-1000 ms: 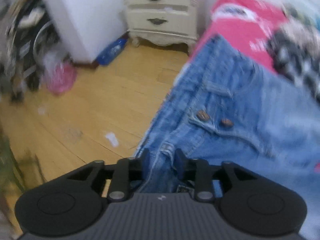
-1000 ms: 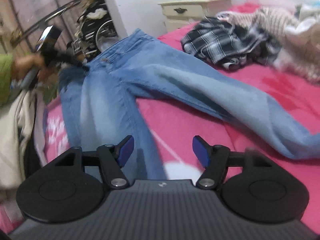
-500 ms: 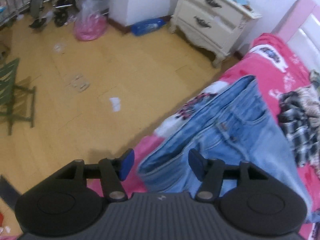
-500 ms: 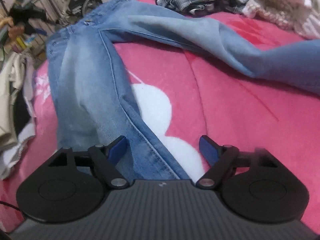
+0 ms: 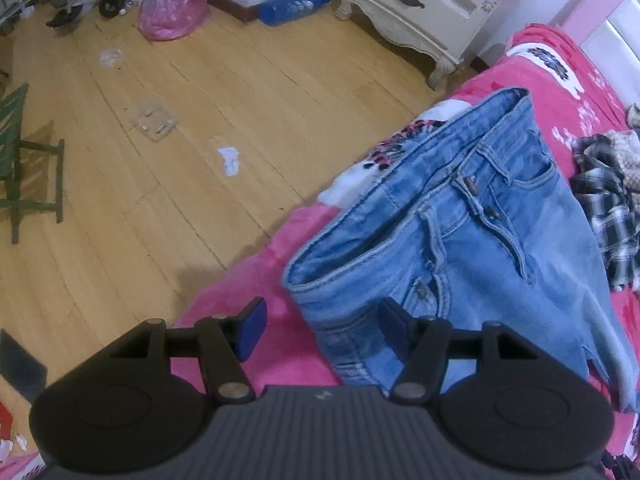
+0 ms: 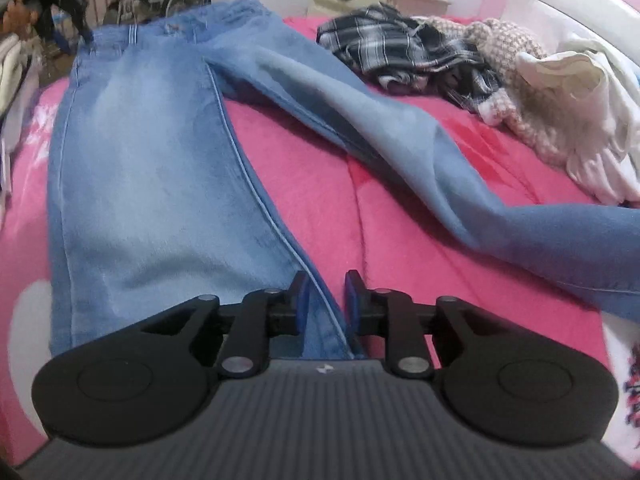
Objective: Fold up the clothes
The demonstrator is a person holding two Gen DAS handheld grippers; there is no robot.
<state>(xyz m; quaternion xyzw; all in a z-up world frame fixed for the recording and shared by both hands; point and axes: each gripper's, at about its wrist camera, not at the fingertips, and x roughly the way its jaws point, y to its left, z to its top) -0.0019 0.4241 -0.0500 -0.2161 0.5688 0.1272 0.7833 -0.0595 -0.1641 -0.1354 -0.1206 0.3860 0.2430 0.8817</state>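
The jeans lie spread on the pink bed, waistband at the bed's floor-side edge and the two legs fanning away from it across the cover. Their long axis runs from that waistband toward the right hand-held gripper, which is the nearer of the two to the leg ends. Its jaws are closing, with the inner seam edge of the nearer leg between them; whether the pads already press on the denim cannot be told.

The left hand-held gripper hangs over the waistband corner, jaws opening and standing wide, one pad over bare cover and the other over denim, holding nothing.

The other leg angles off from the waistband toward a heap of clothes farther up the bed, so the likely next move is to carry the pinched leg across onto it. Between the two legs the cover is bare, giving room for that sweep. The waistband sits right at the bed's edge above the wooden floor, so a pull toward that side could drag the jeans off.
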